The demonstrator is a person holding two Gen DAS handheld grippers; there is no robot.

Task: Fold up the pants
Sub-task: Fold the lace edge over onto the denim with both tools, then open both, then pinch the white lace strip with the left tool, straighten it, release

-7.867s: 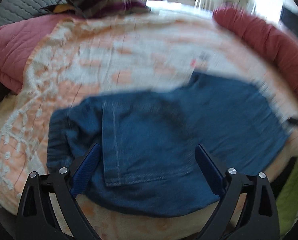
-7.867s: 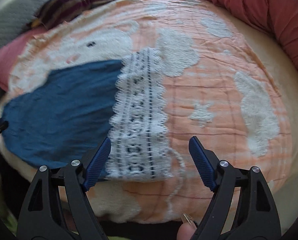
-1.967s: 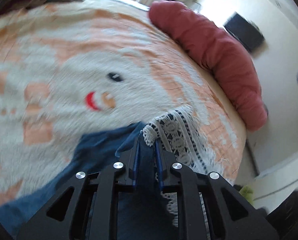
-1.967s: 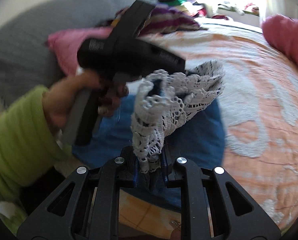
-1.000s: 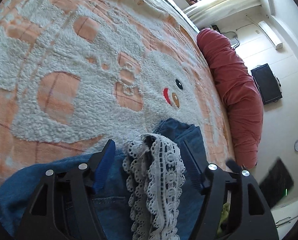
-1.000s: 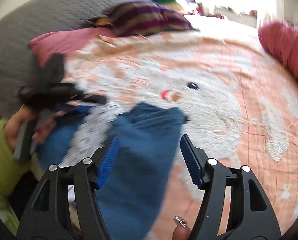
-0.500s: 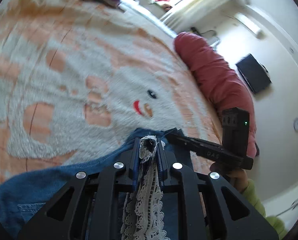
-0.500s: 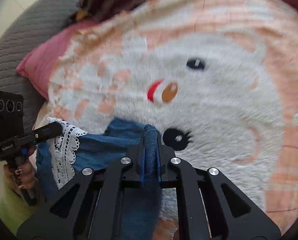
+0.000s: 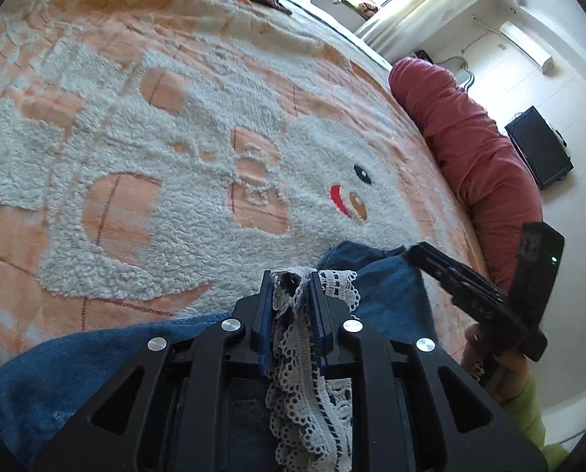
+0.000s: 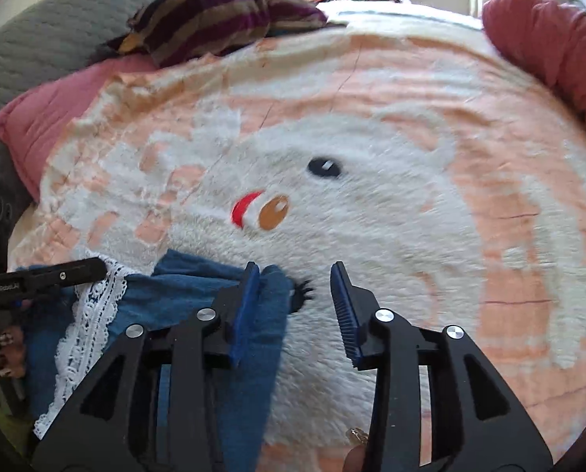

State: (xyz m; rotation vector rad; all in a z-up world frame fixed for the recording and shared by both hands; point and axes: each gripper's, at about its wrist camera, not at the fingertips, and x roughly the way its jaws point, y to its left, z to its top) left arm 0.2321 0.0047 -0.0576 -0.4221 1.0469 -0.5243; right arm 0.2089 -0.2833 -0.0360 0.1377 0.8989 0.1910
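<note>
On the bed (image 9: pixel 143 126), the left claw (image 9: pixel 291 279) pinches the pants' (image 10: pixel 175 299) lace hem, loosening slightly; the right claw (image 10: pixel 294 275) is opening, denim slipping free. Next: regrip and fold again.

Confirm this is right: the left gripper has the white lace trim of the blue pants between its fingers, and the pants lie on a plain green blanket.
One thing is wrong: the blanket is not plain green. The right wrist view shows it peach with a fluffy white animal face. The rest holds: the left gripper, its jaws opening slightly, has the white lace trim of the blue pants between its fingers.
</note>
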